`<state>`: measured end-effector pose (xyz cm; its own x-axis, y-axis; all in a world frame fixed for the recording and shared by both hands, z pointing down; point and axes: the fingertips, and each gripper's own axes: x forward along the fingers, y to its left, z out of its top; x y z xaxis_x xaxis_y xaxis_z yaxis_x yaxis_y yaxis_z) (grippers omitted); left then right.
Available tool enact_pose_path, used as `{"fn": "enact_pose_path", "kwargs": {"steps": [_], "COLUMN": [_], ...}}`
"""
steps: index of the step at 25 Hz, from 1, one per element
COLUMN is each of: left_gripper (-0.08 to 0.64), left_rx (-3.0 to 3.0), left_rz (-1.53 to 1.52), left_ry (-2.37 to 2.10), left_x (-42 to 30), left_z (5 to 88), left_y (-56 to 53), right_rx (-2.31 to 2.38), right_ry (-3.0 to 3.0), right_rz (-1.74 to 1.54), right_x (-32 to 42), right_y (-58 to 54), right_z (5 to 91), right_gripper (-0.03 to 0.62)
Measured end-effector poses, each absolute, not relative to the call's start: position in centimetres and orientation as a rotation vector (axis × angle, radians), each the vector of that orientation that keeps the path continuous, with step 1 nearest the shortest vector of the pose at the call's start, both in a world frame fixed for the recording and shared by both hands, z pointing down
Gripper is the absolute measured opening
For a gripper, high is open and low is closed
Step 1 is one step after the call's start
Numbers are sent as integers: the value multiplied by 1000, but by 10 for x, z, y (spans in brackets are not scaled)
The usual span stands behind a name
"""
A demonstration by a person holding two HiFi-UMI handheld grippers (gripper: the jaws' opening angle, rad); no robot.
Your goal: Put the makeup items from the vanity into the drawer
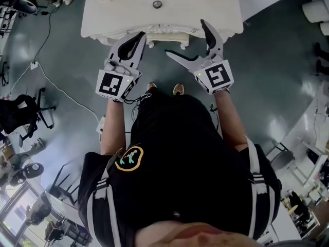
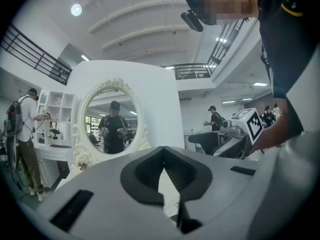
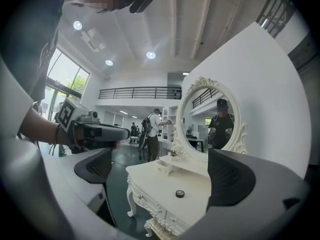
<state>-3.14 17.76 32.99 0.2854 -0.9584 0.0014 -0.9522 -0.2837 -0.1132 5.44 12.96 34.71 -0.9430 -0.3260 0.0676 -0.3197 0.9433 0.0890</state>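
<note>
A small round dark makeup compact [image 1: 157, 4] [image 3: 180, 194] lies alone on top of the white vanity [image 1: 128, 9] [image 3: 150, 176]. The vanity's front drawers [image 3: 150, 207] look closed. My left gripper [image 1: 139, 36] [image 2: 164, 156] is held just in front of the vanity's front edge, shut with nothing between its pads. To its right my right gripper [image 1: 184, 36] [image 3: 162, 174] stands wide open and empty at the same edge, short of the compact. An oval mirror [image 2: 111, 119] [image 3: 210, 116] rises behind the vanity top.
A cable [image 1: 56, 89] runs over the grey floor at the left, near a black office chair [image 1: 20, 112]. White shelves [image 2: 55, 124] stand left of the mirror, with a person with a backpack [image 2: 22, 134] beside them. More people stand further back.
</note>
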Motion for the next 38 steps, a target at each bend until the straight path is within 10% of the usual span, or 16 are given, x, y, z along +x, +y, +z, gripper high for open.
{"fn": "enact_pose_path", "kwargs": {"steps": [38], "left_gripper": [18], "left_rx": [-2611], "left_rz": [-94], "left_ry": [1697], "left_x": [-206], "left_z": [385], "left_y": [-30], "right_rx": [574], "right_ry": [-2923], "right_rz": [-86], "right_x": [-133], "right_y": [-47], "right_z": [391], "right_gripper": [598]}}
